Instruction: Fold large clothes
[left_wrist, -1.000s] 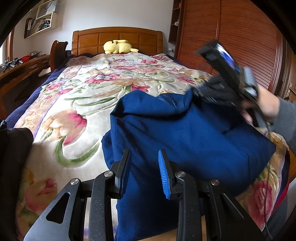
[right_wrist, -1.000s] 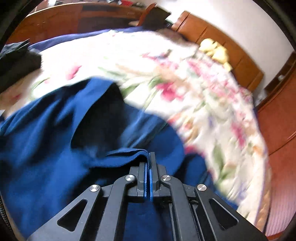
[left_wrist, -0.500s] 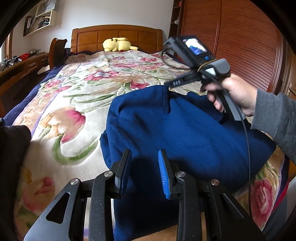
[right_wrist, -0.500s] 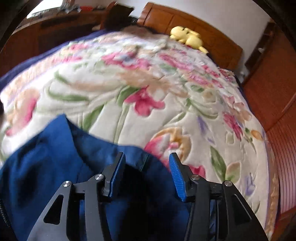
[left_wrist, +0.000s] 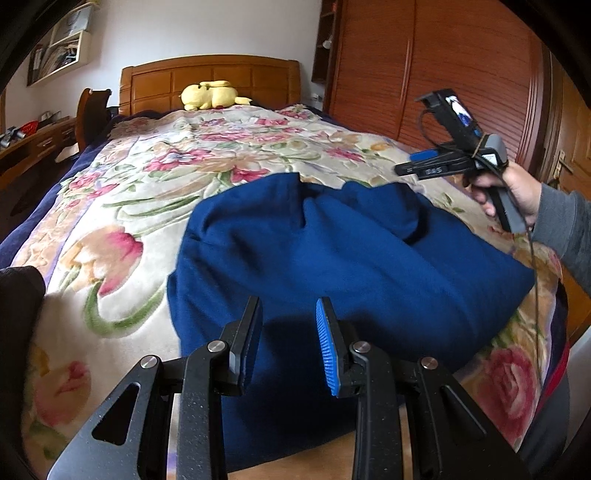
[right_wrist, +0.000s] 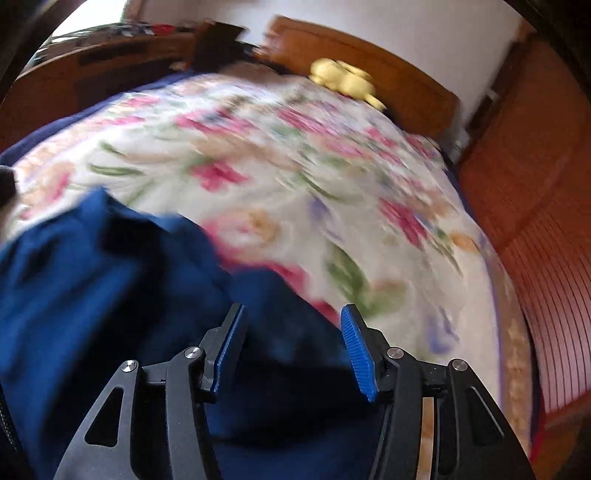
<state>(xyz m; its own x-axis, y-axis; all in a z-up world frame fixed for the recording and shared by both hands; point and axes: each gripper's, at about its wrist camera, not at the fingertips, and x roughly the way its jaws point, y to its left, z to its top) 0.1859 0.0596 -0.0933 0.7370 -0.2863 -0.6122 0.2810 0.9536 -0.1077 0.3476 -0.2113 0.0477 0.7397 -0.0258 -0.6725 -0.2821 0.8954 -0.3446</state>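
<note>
A large dark blue garment (left_wrist: 332, 258) lies folded over in a thick pile on the near end of the floral bedspread (left_wrist: 147, 184). My left gripper (left_wrist: 288, 325) hovers over its near edge, jaws apart, with nothing between the pads. A hand in a grey sleeve holds my right gripper (left_wrist: 410, 164) in the air past the garment's far right corner, clear of the cloth. In the blurred right wrist view the right gripper (right_wrist: 291, 332) has its jaws opening and empty, with the blue garment (right_wrist: 92, 277) below and to the left.
A yellow plush toy (left_wrist: 210, 96) lies by the wooden headboard (left_wrist: 207, 77). A brown wardrobe (left_wrist: 443, 74) runs along the right side of the bed. A desk and chair (left_wrist: 88, 118) stand at the left. A dark garment (left_wrist: 18, 314) lies at the near left.
My right gripper let go of the blue cloth, opened, and swung away to the right off the garment. The released fold now lies on the pile. My left gripper stayed put.
</note>
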